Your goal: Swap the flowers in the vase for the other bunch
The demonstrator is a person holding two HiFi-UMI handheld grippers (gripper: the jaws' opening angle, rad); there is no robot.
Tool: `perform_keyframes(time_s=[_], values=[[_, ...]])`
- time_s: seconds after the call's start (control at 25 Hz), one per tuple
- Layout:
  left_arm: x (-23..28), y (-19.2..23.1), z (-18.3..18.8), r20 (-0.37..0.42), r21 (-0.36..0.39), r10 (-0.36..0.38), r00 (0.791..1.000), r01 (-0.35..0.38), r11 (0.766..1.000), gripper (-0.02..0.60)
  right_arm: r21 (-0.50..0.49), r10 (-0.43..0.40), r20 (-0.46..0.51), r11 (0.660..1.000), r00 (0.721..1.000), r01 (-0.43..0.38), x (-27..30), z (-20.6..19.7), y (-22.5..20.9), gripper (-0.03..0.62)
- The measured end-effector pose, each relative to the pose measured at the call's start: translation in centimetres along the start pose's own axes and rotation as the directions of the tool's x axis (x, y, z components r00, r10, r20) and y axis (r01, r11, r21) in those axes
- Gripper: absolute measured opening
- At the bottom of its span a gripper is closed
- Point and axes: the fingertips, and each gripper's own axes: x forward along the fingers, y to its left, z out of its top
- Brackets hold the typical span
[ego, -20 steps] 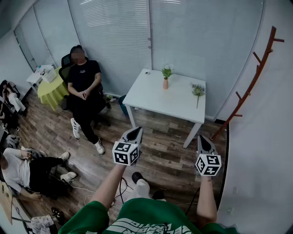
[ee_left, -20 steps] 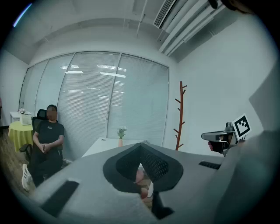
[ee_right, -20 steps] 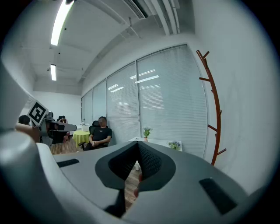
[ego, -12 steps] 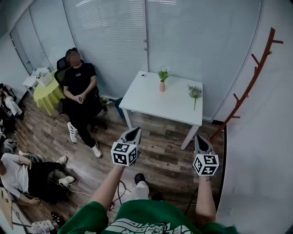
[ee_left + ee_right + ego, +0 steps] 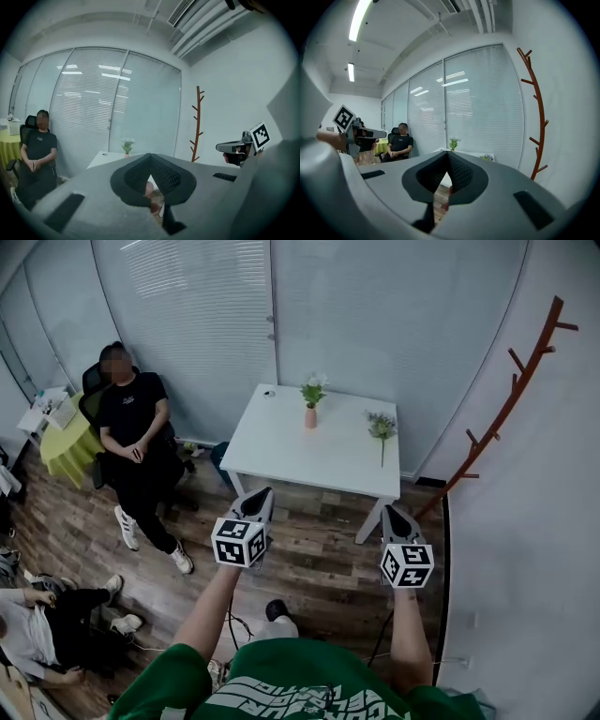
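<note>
Item: white table, four-legged, standing on a wood-plank floor before a wall of closed blinds; all places below are given from this table. On it, near the middle of its far edge: one small pinkish vase, upright, holding a bunch of green-and-white flowers. On it, toward its far right corner and well apart from the vase: the other bunch, pale purple, lying flat with its stem pointing to the near edge. On it, at its far left corner: one small dark object, too small to identify. Off the table, on its near side over the floor and well apart from it: left gripper, level with the near left corner, jaws closed tip to tip with nothing between them; right gripper, level with the near right leg, jaws likewise closed together and empty. Both grippers point toward the table, each on an outstretched arm of the wearer in a green shirt. To the right of the table: a reddish-brown branch-style coat rack against the wall. To the left of the table: a person in dark clothes seated on a chair; farther left beyond that person, a round table with a yellow-green cloth.
</note>
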Motion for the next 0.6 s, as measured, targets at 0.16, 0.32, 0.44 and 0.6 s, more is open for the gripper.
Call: perform_keyframes(time_s=[0.16,0.32,0.44,0.6], values=[[2.3,3.2,1.1,0.009,-0.022,-0.010,1.000,0.010,1.000,0.005,-0.013,-0.006,-0.006,1.000,1.000,0.006,3.4,1.0,0.6,0.014],[3.7,6.0,1.2,0.004,-0.046,-0.021,1.000,0.021,0.999,0.005,-0.024,-0.025,-0.018,0.999,1.000,0.024,5.7,1.2,1.6,0.014],[4.2,8.0,1.2,0.002,-0.054,-0.026,1.000,0.026,0.998,0.005,-0.029,-0.031,-0.021,0.999,0.999,0.030,7.2,1.3,2.7,0.014],[4.8,10.2,1.1,-0.009,-0.060,-0.029,1.000,0.029,0.998,0.005,-0.008,-0.032,-0.022,0.999,0.999,0.032,9.2,1.2,3.7,0.014]])
